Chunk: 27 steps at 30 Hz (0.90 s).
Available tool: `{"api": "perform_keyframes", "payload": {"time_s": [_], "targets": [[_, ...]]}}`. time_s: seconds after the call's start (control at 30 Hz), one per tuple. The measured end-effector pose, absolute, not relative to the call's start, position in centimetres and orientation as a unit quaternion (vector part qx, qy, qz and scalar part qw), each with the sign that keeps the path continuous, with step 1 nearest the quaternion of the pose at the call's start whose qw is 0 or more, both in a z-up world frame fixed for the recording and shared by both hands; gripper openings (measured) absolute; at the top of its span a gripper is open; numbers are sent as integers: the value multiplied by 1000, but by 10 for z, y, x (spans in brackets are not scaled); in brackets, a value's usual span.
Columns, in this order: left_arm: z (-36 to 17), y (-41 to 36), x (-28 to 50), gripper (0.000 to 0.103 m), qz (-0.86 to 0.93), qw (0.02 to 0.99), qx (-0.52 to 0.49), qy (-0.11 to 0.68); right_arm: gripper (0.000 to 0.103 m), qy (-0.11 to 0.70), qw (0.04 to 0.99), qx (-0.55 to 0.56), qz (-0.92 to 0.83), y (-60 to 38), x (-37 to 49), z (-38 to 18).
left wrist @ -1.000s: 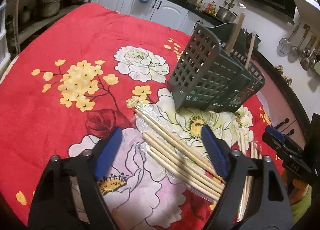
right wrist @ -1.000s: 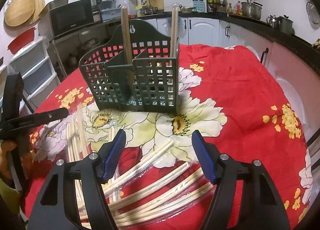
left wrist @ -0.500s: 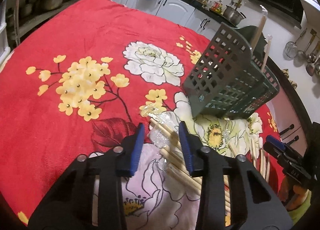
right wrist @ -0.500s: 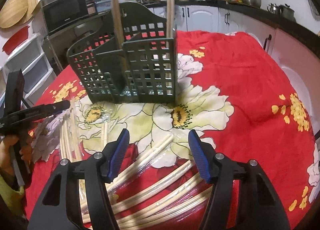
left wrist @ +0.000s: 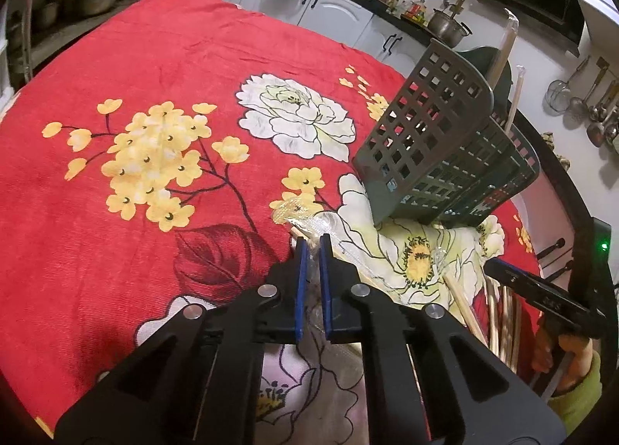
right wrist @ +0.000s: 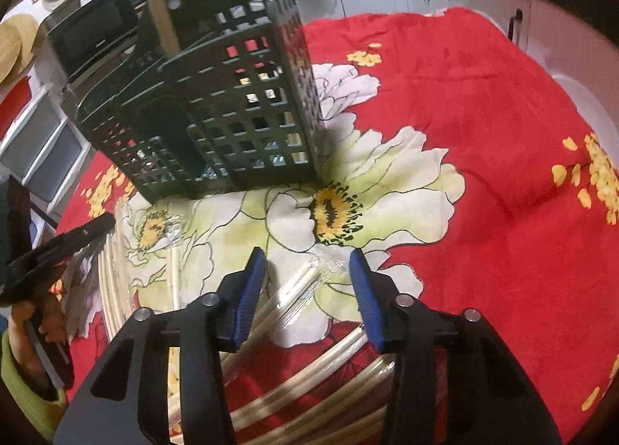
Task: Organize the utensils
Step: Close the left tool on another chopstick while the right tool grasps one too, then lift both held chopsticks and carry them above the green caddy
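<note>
A dark green lattice utensil caddy (left wrist: 445, 159) (right wrist: 216, 104) stands on the red flowered cloth, with wrapped chopsticks (left wrist: 503, 54) (right wrist: 160, 16) upright in it. My left gripper (left wrist: 314, 240) is shut on the clear wrapper end of a chopstick pair (left wrist: 305, 226) lying just in front of the caddy. Lower on the table, my right gripper (right wrist: 305, 253) hangs over another wrapped pair (right wrist: 305, 282). Its jaws are closing with that pair between them, the pads still apart from it. More wrapped chopsticks (right wrist: 309, 379) lie under the right gripper.
The red flowered cloth (left wrist: 154, 58) (right wrist: 483, 135) covers the whole table. Loose chopsticks (left wrist: 499, 313) (right wrist: 112, 278) lie between the two grippers. A hand in a green sleeve (right wrist: 27, 333) holds the left gripper. Kitchen cabinets and a counter (left wrist: 329, 8) ring the table.
The left jaws went from wide apart to shut on the wrapper end. The right gripper dropped closer to the chopsticks, rolled, and its jaws narrowed.
</note>
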<state>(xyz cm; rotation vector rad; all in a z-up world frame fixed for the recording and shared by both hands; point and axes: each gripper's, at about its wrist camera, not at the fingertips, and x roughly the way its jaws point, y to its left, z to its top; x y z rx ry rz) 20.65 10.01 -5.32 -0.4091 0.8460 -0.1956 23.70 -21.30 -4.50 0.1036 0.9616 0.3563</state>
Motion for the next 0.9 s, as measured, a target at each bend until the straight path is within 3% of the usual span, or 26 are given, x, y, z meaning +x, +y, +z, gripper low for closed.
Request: {"api": "perform_keyframes", "payload": {"time_s": [0.13, 0.23, 0.9], "targets": [[-53, 101, 205, 3, -96, 888, -199, 403, 17, 457, 872, 43, 171, -210, 237, -47], [-51, 101, 204, 3, -97, 890, -197, 399, 8, 448, 875, 44, 177, -209, 234, -46], [8, 88, 177, 2, -110, 922, -176, 328, 2, 317, 926, 26, 204, -208, 194, 33]]}}
